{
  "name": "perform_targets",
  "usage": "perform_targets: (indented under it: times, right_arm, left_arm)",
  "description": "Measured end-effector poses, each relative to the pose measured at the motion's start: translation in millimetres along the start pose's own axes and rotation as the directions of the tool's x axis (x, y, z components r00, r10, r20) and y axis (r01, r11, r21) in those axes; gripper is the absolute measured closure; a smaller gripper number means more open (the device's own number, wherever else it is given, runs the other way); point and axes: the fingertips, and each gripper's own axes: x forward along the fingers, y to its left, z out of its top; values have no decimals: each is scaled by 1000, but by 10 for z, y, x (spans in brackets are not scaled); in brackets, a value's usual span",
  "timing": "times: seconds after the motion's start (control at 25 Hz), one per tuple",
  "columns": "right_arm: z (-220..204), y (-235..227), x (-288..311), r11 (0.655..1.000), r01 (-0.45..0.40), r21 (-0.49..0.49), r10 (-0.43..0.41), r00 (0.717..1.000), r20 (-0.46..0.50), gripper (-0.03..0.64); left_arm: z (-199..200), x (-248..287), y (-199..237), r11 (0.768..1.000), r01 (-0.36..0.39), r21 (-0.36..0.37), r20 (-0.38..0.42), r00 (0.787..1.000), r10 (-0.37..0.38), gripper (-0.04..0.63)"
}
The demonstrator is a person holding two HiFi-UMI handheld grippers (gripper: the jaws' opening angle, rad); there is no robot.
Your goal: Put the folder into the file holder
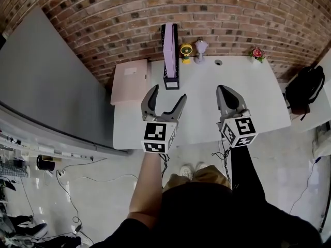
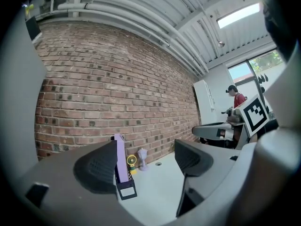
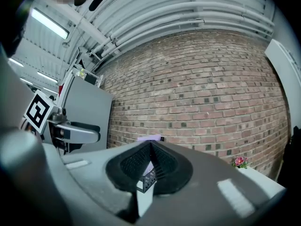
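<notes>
At the upper centre of the head view, the purple folder (image 1: 169, 48) stands upright inside the black file holder (image 1: 171, 81). The holder sits at the far edge of the white tabletop (image 1: 253, 102), against the brick wall (image 1: 103, 25). The left tool (image 1: 166, 101) hangs mid-frame, just below the file holder, its jaws spread apart with nothing between them. To its right, the right tool (image 1: 225, 94) has its jaws pressed together and holds nothing. A small yellow object (image 1: 186, 52) sits just right of the folder.

Rough brick wall (image 1: 129, 19), smooth table (image 1: 207, 102)
</notes>
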Motion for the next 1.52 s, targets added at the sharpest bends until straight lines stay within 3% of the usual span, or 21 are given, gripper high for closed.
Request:
perform_targets:
  times: [0.6,0.8,1.28,1.52]
  right_arm:
    - [57,-33,36,1000,5,-22,-5,1000,15,617]
    - [58,-19,55,1000,1,-19,-1,1000,18,617]
    - [32,56,98,1000,-14,-16,14,1000,15,617]
    - [25,66,85,1000,-16,-14,16,1000,13,617]
  left_arm:
    - [116,62,40,1000,-2,-6,32,999,2,233]
    - [107,42,110,999,-34,7,24,999,34,342]
    - [38,16,190,998,-53,-16,11,999,53,463]
    - [-4,7,182,999,-48,-22,-1,999,48,489]
